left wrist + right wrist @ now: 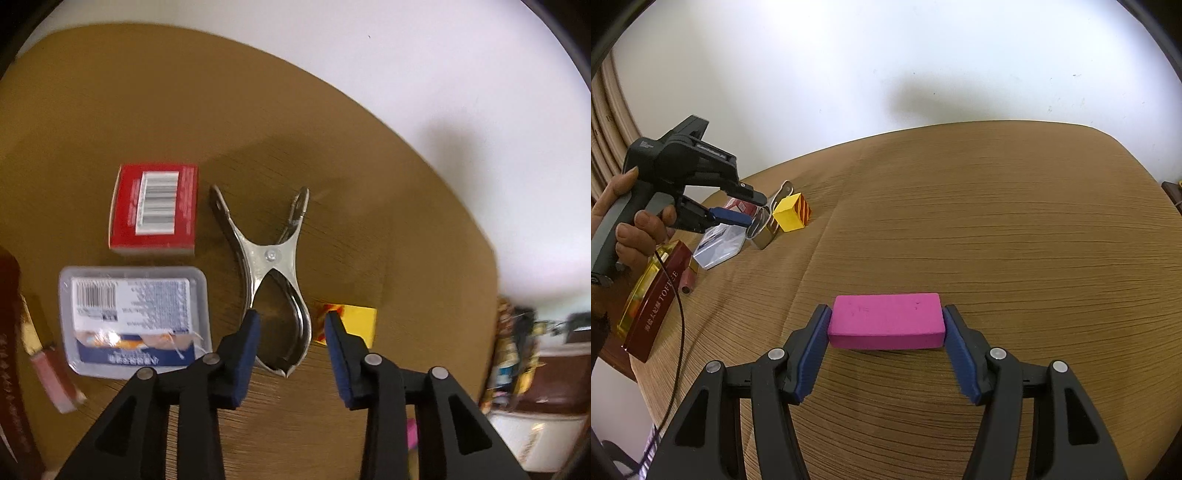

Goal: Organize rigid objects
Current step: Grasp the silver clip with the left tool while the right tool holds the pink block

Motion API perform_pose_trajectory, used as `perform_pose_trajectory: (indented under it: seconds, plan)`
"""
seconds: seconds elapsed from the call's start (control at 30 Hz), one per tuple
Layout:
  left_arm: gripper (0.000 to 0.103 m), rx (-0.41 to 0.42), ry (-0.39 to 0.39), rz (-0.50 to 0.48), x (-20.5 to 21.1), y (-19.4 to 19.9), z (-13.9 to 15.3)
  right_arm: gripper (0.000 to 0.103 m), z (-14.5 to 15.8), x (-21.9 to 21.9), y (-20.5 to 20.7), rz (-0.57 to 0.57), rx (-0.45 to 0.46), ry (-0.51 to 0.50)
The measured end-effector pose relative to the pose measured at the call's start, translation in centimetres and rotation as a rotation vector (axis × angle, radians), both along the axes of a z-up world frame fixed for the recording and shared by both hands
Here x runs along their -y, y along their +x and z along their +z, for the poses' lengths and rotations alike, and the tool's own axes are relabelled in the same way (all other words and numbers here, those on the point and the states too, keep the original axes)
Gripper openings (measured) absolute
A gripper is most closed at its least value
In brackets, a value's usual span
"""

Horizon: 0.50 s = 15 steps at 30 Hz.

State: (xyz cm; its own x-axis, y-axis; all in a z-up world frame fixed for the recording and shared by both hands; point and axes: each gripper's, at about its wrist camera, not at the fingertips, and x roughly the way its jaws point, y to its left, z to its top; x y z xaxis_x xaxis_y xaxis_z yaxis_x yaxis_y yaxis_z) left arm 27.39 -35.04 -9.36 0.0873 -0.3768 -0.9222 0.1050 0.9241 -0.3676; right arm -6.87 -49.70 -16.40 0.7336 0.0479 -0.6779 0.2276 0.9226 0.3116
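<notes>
A metal spring clamp [271, 258] lies on the brown cloth table [147, 92]. My left gripper [293, 317] hangs over the clamp's near end and is open: the clamp's looped end sits between the blue pads, and the right pad [338, 347] stands clear of it. The right wrist view shows that left gripper [753, 212] held by a hand [631, 221] at the far left, above the clamp [762, 227]. My right gripper [886, 314] is shut on a pink block [886, 325], with a pad pressed on each short end.
A red box [155, 206] and a clear plastic box [133, 317] lie left of the clamp, and a yellow striped cube [356, 321] lies to its right. At the table's left edge are a dark red toffee tin [653, 295] and a small tube [689, 277]. A white wall [886, 55] stands behind.
</notes>
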Motion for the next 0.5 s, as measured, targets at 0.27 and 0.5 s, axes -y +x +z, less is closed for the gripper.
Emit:
perform_pose_trajectory:
  seconds: [0.27,0.5]
  plan:
    - [0.039,0.017,0.039,-0.018,2.3,1.4,-0.4,0.059,0.0,0.0,0.1,0.003,-0.007,0.002]
    - [0.021,-0.034,0.000,-0.008,2.2,1.8,-2.3,0.059,-0.1,0.1,0.0,0.005,-0.014,0.008]
